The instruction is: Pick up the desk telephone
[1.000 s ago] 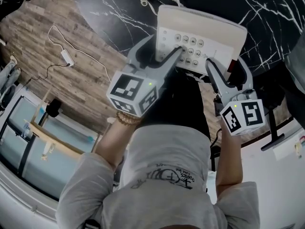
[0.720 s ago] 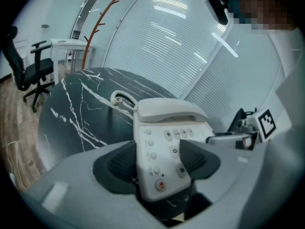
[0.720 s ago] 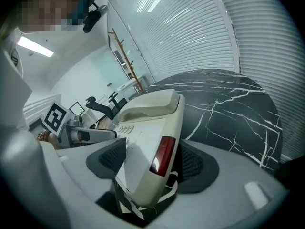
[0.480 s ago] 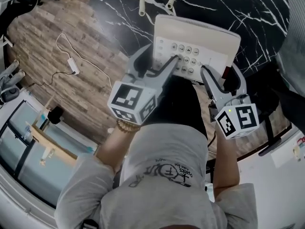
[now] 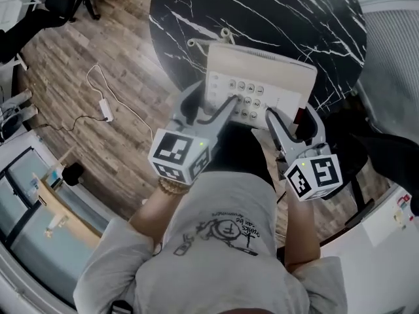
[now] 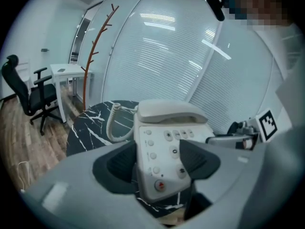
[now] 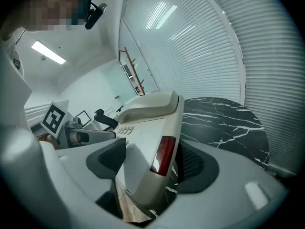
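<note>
The beige desk telephone point(image 5: 262, 77) hangs in the air above the round black marble table point(image 5: 275, 12), gripped at its near edge from both sides. My left gripper point(image 5: 211, 101) is shut on the phone's left front corner, with the keypad point(image 6: 167, 147) between its pads. On the right front corner my right gripper point(image 5: 293, 118) is shut, next to a red lens point(image 7: 161, 155) on the phone's side. The handset point(image 6: 169, 111) rests in its cradle. Its coiled cord point(image 6: 112, 125) droops to the left.
Below lies a wood-plank floor with a white cable and adapter point(image 5: 105, 113). A black office chair point(image 6: 28, 99), a white desk point(image 6: 66, 73) and a brown coat stand point(image 6: 93, 56) stand beyond the table. Blinds on a glass wall point(image 7: 205, 42) curve behind it.
Both grippers have risen with the telephone clamped between them. The table has dropped away below and more of its round top shows. The cord has come up with the phone.
</note>
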Demonstrator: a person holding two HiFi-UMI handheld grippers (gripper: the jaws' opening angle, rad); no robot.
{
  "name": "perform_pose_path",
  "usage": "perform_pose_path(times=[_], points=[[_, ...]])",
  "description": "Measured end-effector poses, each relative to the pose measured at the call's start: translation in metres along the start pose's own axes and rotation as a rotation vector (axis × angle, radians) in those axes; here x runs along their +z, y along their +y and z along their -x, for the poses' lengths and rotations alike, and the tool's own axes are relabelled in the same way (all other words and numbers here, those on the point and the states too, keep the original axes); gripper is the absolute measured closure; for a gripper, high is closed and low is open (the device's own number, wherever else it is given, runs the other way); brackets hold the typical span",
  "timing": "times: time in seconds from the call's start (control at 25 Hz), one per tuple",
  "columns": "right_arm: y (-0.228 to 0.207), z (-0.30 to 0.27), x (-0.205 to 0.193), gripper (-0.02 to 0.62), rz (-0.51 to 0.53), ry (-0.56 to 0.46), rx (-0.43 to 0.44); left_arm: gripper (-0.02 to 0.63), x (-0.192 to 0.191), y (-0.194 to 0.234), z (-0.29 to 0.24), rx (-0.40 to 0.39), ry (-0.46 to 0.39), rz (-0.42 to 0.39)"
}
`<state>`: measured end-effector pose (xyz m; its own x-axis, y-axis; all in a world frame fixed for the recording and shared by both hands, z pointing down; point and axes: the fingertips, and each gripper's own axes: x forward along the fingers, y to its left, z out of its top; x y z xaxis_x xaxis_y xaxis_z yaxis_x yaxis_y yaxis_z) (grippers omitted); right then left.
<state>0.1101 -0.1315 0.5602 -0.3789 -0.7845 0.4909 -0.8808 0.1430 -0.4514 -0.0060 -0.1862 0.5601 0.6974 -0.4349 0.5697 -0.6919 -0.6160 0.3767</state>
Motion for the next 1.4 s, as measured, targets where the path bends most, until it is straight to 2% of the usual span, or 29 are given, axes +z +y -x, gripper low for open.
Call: perform_pose_path(times=[1.12, 1.4], points=[[0.089, 0.115, 0.177, 0.265, 0.151, -0.226, 0.011, 0.318, 0.168, -0.096, 0.124, 0.007, -0.283, -0.111], [0.098, 0.137, 0.202, 0.264, 0.176, -0.281, 0.002, 0.318, 0.194, -0.117, 0.140, 0.000, -0.338, -0.156]])
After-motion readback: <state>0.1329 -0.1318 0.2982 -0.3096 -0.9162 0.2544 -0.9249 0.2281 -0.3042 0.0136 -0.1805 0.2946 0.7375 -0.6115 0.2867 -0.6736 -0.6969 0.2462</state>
